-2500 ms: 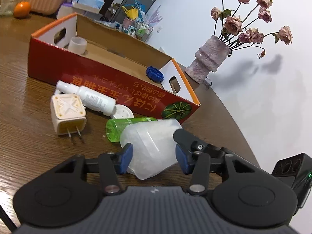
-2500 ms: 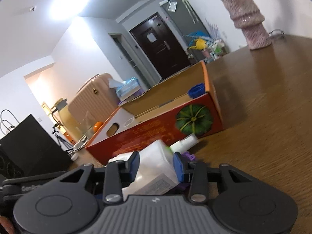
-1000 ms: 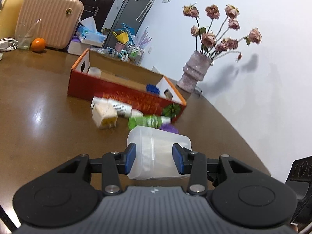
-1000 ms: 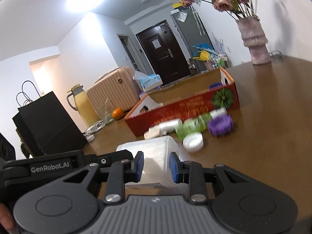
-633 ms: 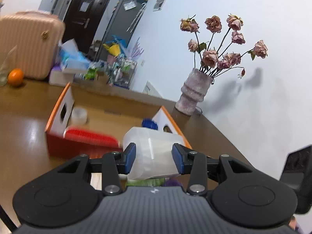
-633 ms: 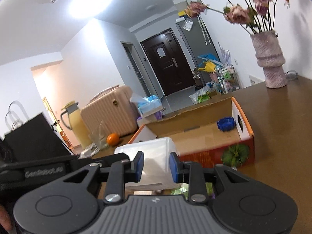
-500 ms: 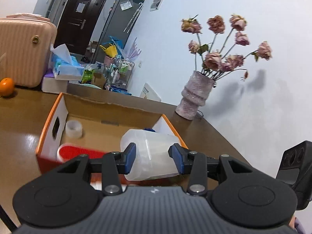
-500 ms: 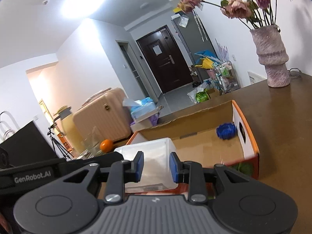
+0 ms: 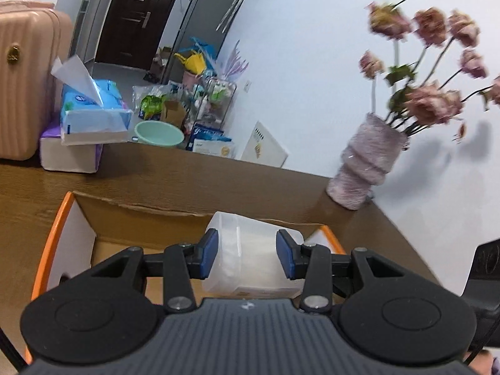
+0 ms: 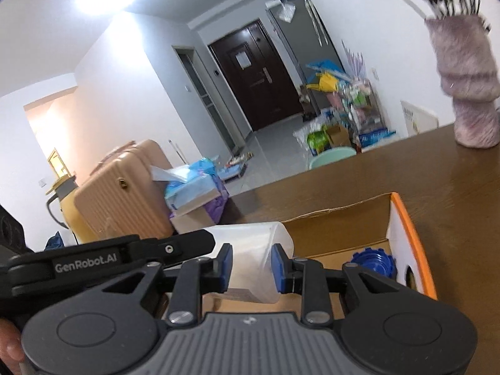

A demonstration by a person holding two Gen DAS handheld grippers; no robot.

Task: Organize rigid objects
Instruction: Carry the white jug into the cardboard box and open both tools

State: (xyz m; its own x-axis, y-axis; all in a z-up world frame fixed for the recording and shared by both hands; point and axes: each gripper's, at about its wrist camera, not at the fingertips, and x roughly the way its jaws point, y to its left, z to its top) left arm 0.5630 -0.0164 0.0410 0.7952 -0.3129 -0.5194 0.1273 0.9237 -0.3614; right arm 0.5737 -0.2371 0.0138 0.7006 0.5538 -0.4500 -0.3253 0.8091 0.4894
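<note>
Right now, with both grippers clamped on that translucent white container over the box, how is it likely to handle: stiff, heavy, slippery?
The translucent container probably handles stiffly: its walls look unbowed between the left gripper pads. It seems light, as nothing shows through its cloudy walls. Its smooth plastic may slip, so the right gripper sharing the hold above the cardboard box seems sensible.

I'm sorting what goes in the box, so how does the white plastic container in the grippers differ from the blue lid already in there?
The white plastic container is translucent, smooth-walled and bulky; the blue lid is opaque, ridged at its rim and far smaller. The container hangs above the cardboard box, clamped by the left gripper and right gripper; the lid lies on the box floor, untouched. Both are rigid plastic.
</note>
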